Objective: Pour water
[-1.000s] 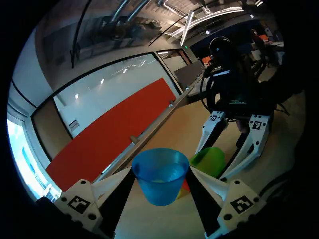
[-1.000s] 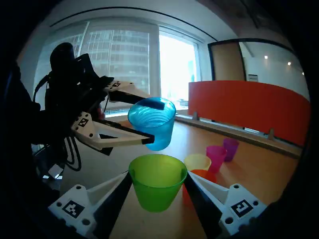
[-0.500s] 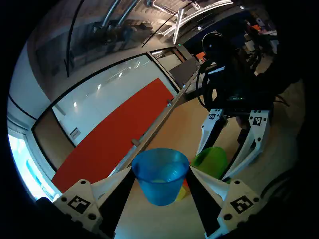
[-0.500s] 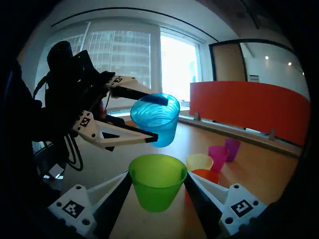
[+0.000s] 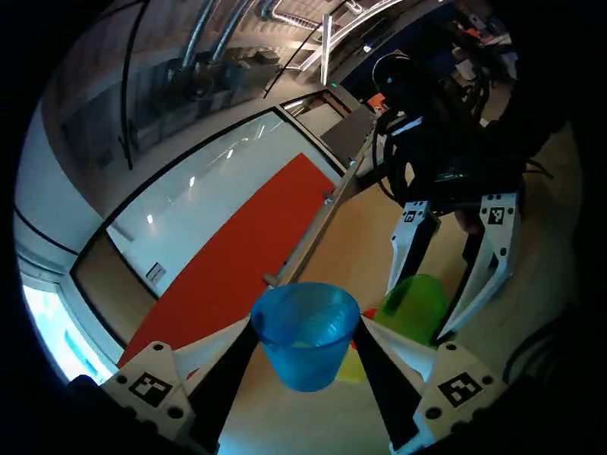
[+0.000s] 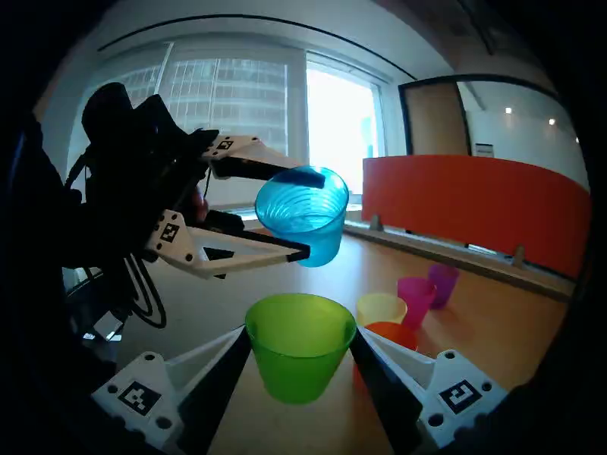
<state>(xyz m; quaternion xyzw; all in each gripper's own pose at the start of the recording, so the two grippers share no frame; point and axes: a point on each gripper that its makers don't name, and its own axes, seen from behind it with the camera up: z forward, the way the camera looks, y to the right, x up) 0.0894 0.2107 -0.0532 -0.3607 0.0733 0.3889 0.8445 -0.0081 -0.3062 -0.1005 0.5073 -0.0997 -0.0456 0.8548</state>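
Over a wooden table [image 6: 493, 341], two handheld grippers each clamp a plastic cup.

At left in the right gripper view, the left gripper [image 6: 315, 217] holds the blue cup [image 6: 300, 205] raised and tipped, both fingers pressed against its sides and its mouth turned toward the camera. Near centre, the right gripper [image 6: 300, 337] is closed on the green cup [image 6: 297, 360], which is upright, lower and nearer than the blue one. To the right stand a yellow cup [image 6: 378, 307] and an orange cup [image 6: 391, 334] just beside the right gripper's finger. A magenta cup [image 6: 413, 296] and a purple cup [image 6: 442, 280] sit farther off, before an orange partition [image 6: 478, 205] at far right.
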